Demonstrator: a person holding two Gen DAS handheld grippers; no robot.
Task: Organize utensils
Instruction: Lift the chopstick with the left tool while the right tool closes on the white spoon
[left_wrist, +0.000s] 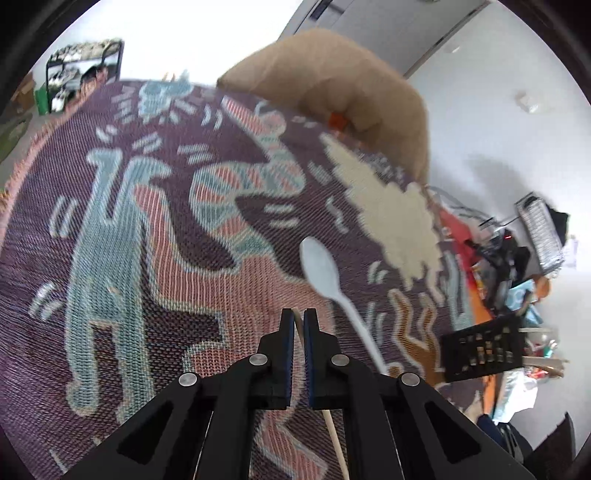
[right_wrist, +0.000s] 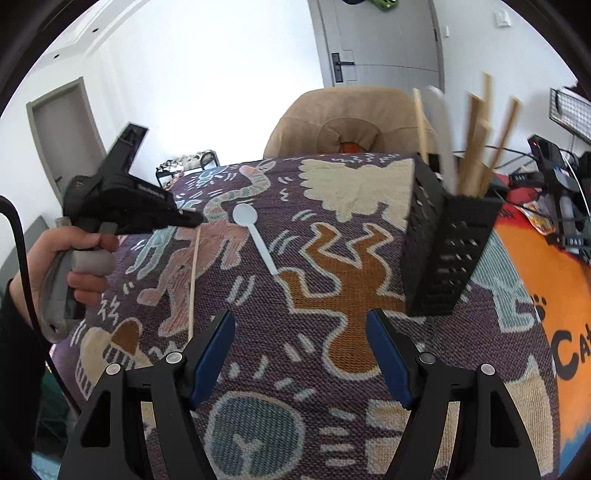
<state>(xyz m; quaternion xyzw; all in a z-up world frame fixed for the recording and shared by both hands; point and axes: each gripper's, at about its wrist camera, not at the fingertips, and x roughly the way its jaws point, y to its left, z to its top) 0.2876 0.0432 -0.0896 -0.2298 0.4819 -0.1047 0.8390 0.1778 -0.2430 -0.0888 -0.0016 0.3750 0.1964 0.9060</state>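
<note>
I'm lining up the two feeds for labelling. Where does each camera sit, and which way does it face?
Left wrist: on the left tongs, looking down at the patterned blanket; tongs shut on a wooden stick.
Right wrist: on the open right tongs, facing the black utensil basket; the left hand shows.
Shared: white spoon, stick, basket, blanket.

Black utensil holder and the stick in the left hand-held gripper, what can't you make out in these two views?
- Black utensil holder: right wrist view, sticks and a white piece motion-blurred; their lower ends hidden by its walls.
- Same holder, left wrist view: small, blurred near the edge.
- Thin wooden stick: left wrist view, the left hand-held gripper covers its middle and the bottom edge cuts it off.
- White plastic spoon: handle end hidden behind that gripper.
</note>
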